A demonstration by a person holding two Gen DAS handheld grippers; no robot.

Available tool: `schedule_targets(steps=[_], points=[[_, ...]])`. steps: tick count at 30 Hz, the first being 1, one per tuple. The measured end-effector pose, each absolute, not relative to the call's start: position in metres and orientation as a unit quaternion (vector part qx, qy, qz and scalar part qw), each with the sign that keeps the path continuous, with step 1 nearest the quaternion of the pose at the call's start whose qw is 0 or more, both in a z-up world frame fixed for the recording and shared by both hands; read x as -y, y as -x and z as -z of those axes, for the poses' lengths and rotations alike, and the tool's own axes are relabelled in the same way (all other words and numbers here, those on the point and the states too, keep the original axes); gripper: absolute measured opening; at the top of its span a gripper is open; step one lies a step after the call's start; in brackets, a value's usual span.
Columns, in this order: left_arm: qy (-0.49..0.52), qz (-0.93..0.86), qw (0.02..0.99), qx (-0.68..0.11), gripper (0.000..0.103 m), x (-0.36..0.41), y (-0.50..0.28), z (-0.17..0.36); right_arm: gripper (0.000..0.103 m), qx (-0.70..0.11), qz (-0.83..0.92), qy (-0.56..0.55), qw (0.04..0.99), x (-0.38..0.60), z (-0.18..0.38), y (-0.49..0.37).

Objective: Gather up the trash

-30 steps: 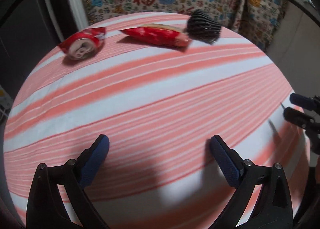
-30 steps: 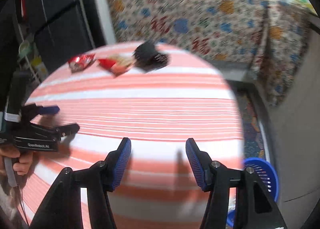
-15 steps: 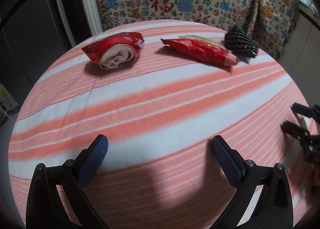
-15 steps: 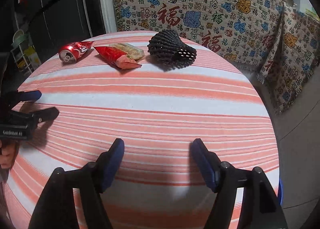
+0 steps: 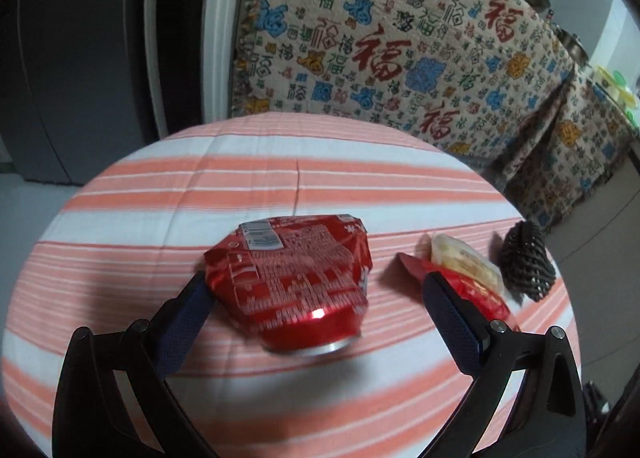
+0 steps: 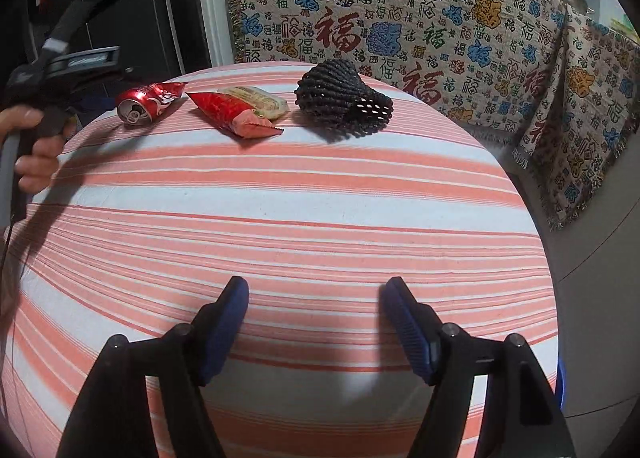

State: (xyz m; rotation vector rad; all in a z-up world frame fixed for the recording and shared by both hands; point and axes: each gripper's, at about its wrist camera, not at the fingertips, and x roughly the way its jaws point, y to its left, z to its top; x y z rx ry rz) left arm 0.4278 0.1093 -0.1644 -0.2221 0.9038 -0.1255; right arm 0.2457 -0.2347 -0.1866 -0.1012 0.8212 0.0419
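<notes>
A crushed red soda can [image 5: 294, 278] lies on the round striped table [image 5: 280, 177]. My left gripper [image 5: 316, 298] is open with the can between its fingers; the left finger is at the can's side, the right finger stands apart. The can also shows in the right wrist view [image 6: 148, 102] at the far left, with the left gripper's body [image 6: 68, 69] beside it. A red snack wrapper [image 6: 234, 113], a pale wrapper [image 6: 260, 99] and a black foam net [image 6: 340, 99] lie to the can's right. My right gripper [image 6: 316, 306] is open and empty over the table's near part.
A patterned cloth [image 6: 400, 17] covers furniture behind the table. A dark door or cabinet [image 5: 80, 57] stands at the far left. A blue basket edge [image 6: 560, 378] shows low at the right, beside the table.
My left gripper has moved forward and to the left across the table until the can is between its open fingers. My right gripper has moved forward a little and stays open.
</notes>
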Motion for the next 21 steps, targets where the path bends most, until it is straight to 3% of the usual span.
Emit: schedule_targets(steps=[2, 3, 21], points=[[0.101, 0.057, 0.889, -0.442, 0.068, -0.105, -0.432, 0.172, 0.073, -0.399, -0.021, 0.048, 0.915, 0.235, 0.187, -0.246], [0.104, 0.064, 0.888, -0.444, 0.066, -0.104, -0.431, 0.174, 0.073, -0.399, -0.021, 0.049, 0.915, 0.234, 0.187, -0.245], [0.095, 0.108, 0.888, -0.436, 0.065, -0.096, -0.265, 0.169, 0.072, -0.389, -0.031, 0.039, 0.920, 0.246, 0.176, -0.268]])
